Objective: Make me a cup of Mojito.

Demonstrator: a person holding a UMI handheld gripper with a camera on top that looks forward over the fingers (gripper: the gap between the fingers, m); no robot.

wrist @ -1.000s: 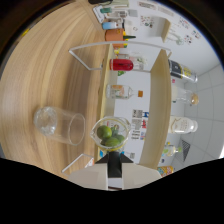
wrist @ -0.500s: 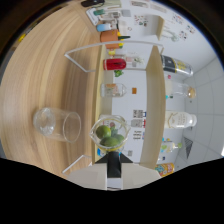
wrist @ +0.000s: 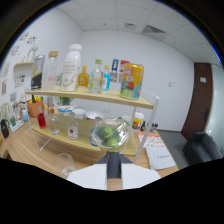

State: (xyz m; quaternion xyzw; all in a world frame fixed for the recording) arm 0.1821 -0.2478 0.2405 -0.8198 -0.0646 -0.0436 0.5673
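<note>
A clear glass bowl (wrist: pixel 112 134) holding green limes (wrist: pixel 105 133) is seen lifted just ahead of the tool (wrist: pixel 114 161), and it appears pinched at its near rim by the tool's fingers, which are drawn narrow; only a dark strip between the pale finger bodies is visible, so the exact contact cannot be made out. The bowl is held in front of a two-tier wooden shelf rack (wrist: pixel 142 103), level with the lower shelf and overlapping its front edge in the view. On the upper shelf a row of bottles is noted: a tall white bottle (wrist: pixel 71 67), a dark-capped bottle (wrist: pixel 37 71) at the far end, small clear and amber bottles (wrist: pixel 95 78) in the middle, and a colourful can (wrist: pixel 131 81) nearest the rack's open end. The upper shelf's front edge runs unbroken, and the white frame post closes the end by the can. On the lower shelf small jars and a red-labelled bottle (wrist: pixel 73 131) are crowded close together. An empty clear glass (wrist: pixel 65 163) stands on the wooden worktop (wrist: pixel 27 150) below and to the side of the bowl, just beside the tool's body. Past the rack's end a paper sheet (wrist: pixel 159 155) lies on the worktop near its edge, and beyond that open floor, a dark chair (wrist: pixel 202 147) and a brown door (wrist: pixel 202 97) are seen.
</note>
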